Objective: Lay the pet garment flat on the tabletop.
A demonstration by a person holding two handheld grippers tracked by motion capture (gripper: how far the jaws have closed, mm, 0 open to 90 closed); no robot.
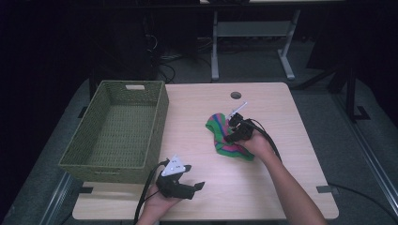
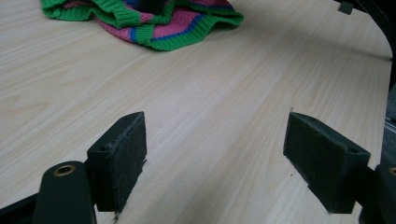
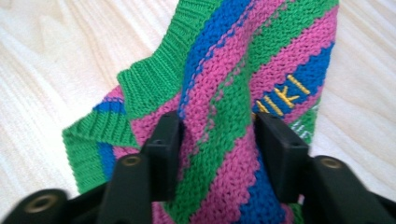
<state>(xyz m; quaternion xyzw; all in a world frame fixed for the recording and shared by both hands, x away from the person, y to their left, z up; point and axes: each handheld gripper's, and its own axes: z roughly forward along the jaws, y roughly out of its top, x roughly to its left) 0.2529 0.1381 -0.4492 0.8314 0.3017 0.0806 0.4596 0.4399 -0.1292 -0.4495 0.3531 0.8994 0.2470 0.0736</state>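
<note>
Progress looks early: your right gripper (image 3: 217, 140) has its jaws pinched on a fold of the striped knit cloth (image 1: 224, 137), which lies on the bench right of the wicker basket (image 1: 117, 136), while your left gripper (image 1: 180, 183) hovers spread wide and empty.

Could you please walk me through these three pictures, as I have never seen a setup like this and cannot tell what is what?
A person sits at a wooden table holding a handheld two-jaw gripper in each hand. The high view looks down from above; the other two pictures come from cameras riding on the grippers. The left gripper hangs open above bare wood. The right gripper has its jaws on either side of a fold of a striped knitted cloth; whether they pinch it yet is unclear. A green woven basket stands at the table's left.
</note>
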